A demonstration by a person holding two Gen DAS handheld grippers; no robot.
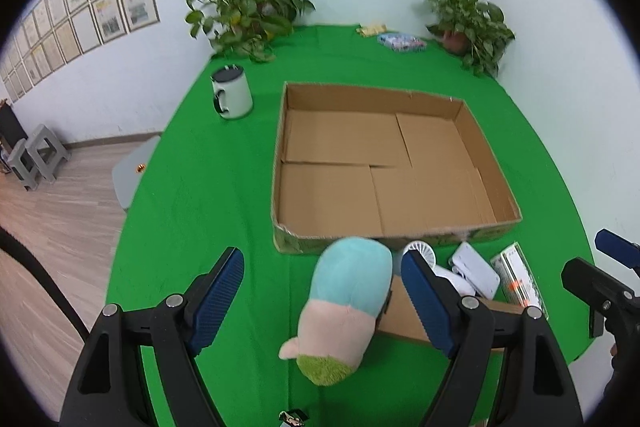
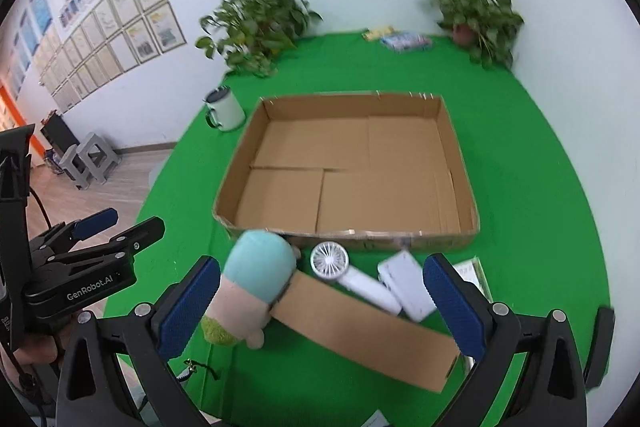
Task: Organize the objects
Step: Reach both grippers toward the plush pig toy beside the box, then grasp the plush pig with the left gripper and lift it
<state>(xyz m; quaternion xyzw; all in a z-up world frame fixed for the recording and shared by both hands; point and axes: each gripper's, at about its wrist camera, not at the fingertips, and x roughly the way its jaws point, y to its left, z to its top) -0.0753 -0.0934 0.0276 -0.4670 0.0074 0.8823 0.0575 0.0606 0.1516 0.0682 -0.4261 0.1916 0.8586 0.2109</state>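
Note:
An empty shallow cardboard box (image 1: 460,115) (image 2: 452,131) lies open on the green table. In front of it lie a blue, pink and green plush toy (image 1: 348,303) (image 2: 248,287), a long brown carton (image 2: 360,327), a white handheld fan (image 2: 330,261) (image 1: 418,253), a white box-shaped device (image 2: 408,285) (image 1: 476,269) and a printed packet (image 1: 518,277). My left gripper (image 1: 324,299) is open, its fingers either side of the plush above the table. My right gripper (image 2: 320,303) is open above the plush and carton. Each gripper also shows in the other's view.
A white mug with a dark lid (image 1: 232,93) (image 2: 224,109) stands left of the box. Two potted plants (image 1: 248,11) (image 1: 468,23) and a colourful packet (image 1: 402,42) sit at the table's far edge. Grey stools (image 1: 34,157) stand on the wood floor at left.

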